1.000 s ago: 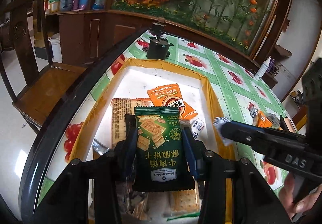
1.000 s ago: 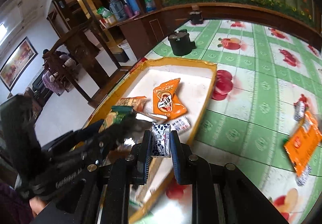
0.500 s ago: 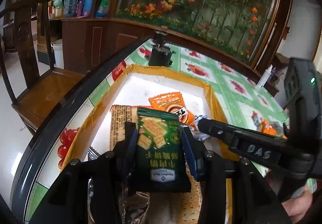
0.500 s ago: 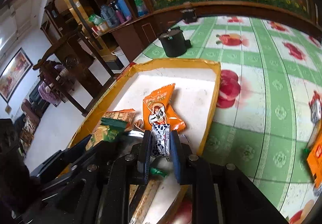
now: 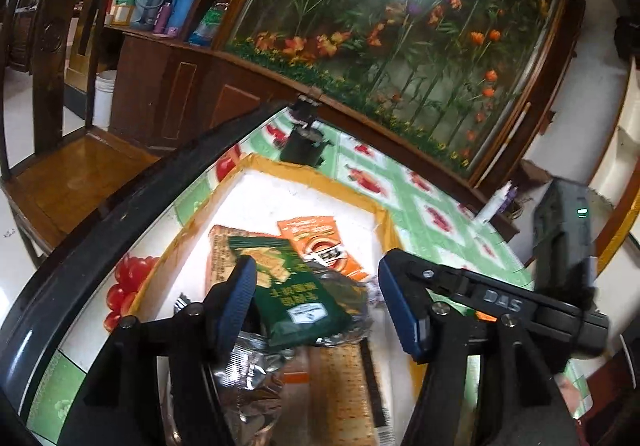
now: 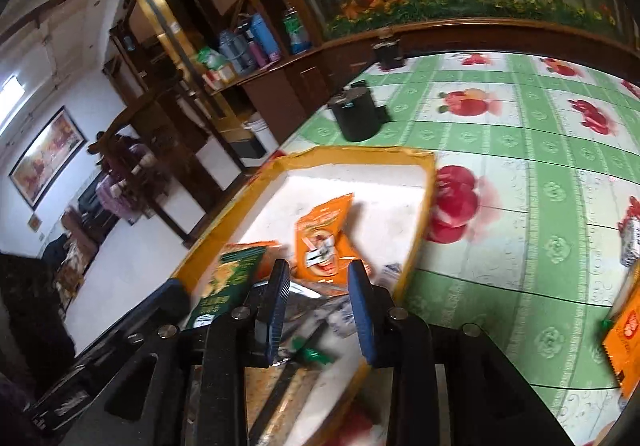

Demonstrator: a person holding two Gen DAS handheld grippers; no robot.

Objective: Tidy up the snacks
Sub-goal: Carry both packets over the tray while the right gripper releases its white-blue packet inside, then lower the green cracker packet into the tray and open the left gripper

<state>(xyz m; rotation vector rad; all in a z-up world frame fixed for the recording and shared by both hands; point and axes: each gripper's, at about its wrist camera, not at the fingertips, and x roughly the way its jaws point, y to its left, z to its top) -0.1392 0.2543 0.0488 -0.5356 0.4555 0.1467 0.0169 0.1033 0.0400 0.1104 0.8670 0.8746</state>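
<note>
A yellow-rimmed tray (image 5: 312,175) with a white floor holds several snack packets. My left gripper (image 5: 320,306) is open above it, and the green cracker packet (image 5: 292,292) lies loose between its fingers on the pile. An orange packet (image 5: 316,242) lies farther in, also in the right wrist view (image 6: 324,238). My right gripper (image 6: 318,310) is open over the tray's (image 6: 360,155) near right corner. The small blue-and-white packet (image 6: 340,318) lies blurred in the tray below it. The green packet (image 6: 228,282) sits to its left.
A black round object (image 6: 356,117) stands on the green fruit-print tablecloth (image 6: 520,173) beyond the tray. More orange packets (image 6: 624,338) lie on the cloth at the right. A wooden chair (image 5: 52,165) stands left of the table. The right gripper's body (image 5: 500,298) crosses the left wrist view.
Both grippers have opened. The green packet dropped from the left gripper onto the pile. The blue-and-white packet left the right gripper and lies in the tray.
</note>
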